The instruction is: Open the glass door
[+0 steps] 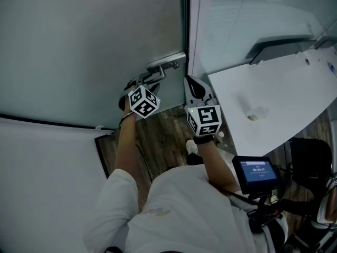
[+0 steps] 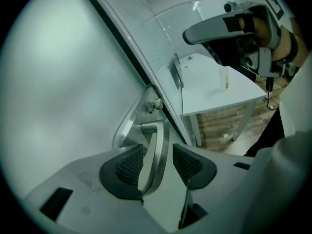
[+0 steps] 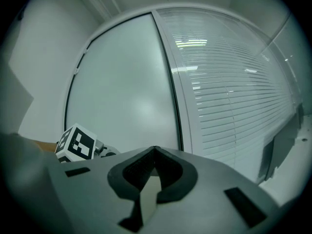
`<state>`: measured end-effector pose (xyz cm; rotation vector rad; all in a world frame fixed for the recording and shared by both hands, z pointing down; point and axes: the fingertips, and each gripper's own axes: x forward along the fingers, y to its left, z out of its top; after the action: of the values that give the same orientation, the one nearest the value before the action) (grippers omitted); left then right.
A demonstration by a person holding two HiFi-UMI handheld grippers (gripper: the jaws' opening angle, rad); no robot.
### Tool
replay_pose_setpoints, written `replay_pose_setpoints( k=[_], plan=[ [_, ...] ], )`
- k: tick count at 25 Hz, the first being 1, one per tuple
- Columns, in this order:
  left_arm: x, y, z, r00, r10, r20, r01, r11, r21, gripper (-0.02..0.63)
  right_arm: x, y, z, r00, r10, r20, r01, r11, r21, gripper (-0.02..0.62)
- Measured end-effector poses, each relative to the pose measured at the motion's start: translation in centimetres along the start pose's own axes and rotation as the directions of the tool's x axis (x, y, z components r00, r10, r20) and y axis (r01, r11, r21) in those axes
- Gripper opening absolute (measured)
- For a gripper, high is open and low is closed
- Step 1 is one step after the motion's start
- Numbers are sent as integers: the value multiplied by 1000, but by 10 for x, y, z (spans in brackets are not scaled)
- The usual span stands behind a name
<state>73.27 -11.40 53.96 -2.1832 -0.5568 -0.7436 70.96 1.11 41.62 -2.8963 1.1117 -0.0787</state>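
The frosted glass door fills the upper left of the head view, with a metal lever handle at its right edge. My left gripper reaches that handle. In the left gripper view the curved lever runs down between the jaws of my left gripper, which stands open; the lever lies close to the left pad and clear of the right one. My right gripper hovers just right of the handle by the door frame, shut with nothing in it, and faces the door.
A glass panel with blinds adjoins the door on the right. A white table with a small object stands close at the right. A screen device hangs near my right arm. A white wall is at the left.
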Motion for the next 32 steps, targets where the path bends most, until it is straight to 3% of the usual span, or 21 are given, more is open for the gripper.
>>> replay_pose_setpoints(
  k=[7,9,12,13,17,20,24,28,32],
  plan=[
    [25,-16,2,998,-16,-62,24,991,130,175,-2,-7,-7,1000,-16,-14,16,1000,12,3],
    [34,-21,-5,994,4,-107,19,977,214,175,-2,-9,-8,1000,-22,-14,23,1000,16,3],
    [44,-22,-17,983,100,-156,-40,938,346,170,-3,-12,-7,999,-32,-12,32,999,27,3],
    [43,-21,-15,983,119,-140,-63,933,353,136,-4,-13,-6,999,-34,-9,34,999,31,3],
    [29,-19,4,994,108,-17,-99,956,277,133,-5,-14,-1,999,-37,3,36,998,43,3],
    [27,-22,5,992,120,-24,-107,947,303,133,-4,-12,-3,1000,-30,-1,30,998,53,3],
    [31,-24,4,992,123,-10,-115,953,279,132,-5,-8,-5,1000,-24,-6,24,998,60,3],
    [34,-16,0,984,179,-13,-167,937,306,109,-3,-9,-7,999,-29,-13,30,997,64,3],
    [40,-16,3,984,177,31,-179,948,264,107,-6,-23,-9,998,-62,-15,63,995,79,3]
  ],
)
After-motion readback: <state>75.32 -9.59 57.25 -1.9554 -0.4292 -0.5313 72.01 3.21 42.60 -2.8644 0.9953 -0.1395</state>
